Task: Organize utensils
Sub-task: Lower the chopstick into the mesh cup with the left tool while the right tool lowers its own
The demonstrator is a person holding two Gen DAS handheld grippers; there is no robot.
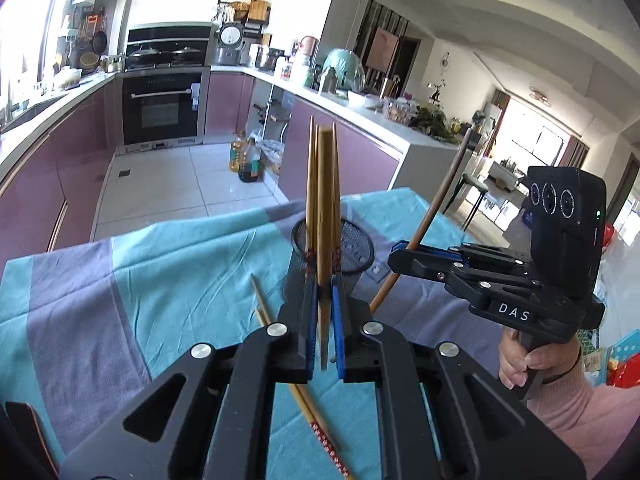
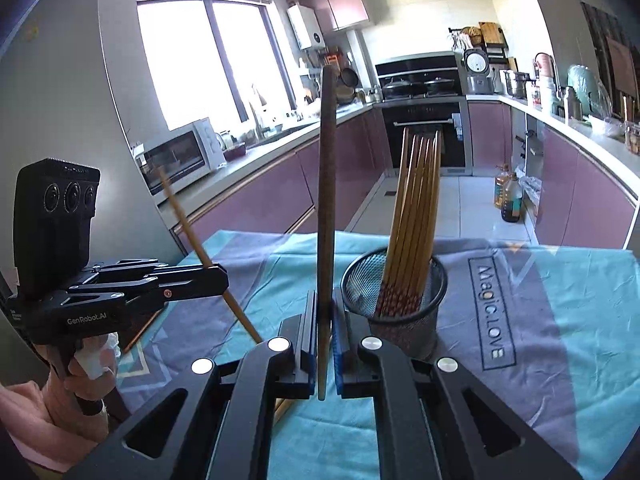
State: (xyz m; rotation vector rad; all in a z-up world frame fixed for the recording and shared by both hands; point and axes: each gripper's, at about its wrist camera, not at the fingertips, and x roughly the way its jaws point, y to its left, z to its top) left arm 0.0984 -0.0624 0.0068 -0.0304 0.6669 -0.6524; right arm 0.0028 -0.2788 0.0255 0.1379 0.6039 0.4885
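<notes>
Left gripper (image 1: 325,312) fingers clenched on chopstick (image 1: 325,200); right gripper (image 2: 323,344) fingers clenched on darker stick (image 2: 326,200). Both sticks light, stiff, smooth, slippy; pinched low, near mesh cup (image 2: 400,304).

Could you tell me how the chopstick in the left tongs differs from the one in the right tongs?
The left chopstick is light bamboo yellow; the right chopstick is dark brown. In the right wrist view the left one leans away from the mesh cup, while the right one stands almost upright beside it. Both are clamped in shut tongs, lifted off the cloth.
</notes>
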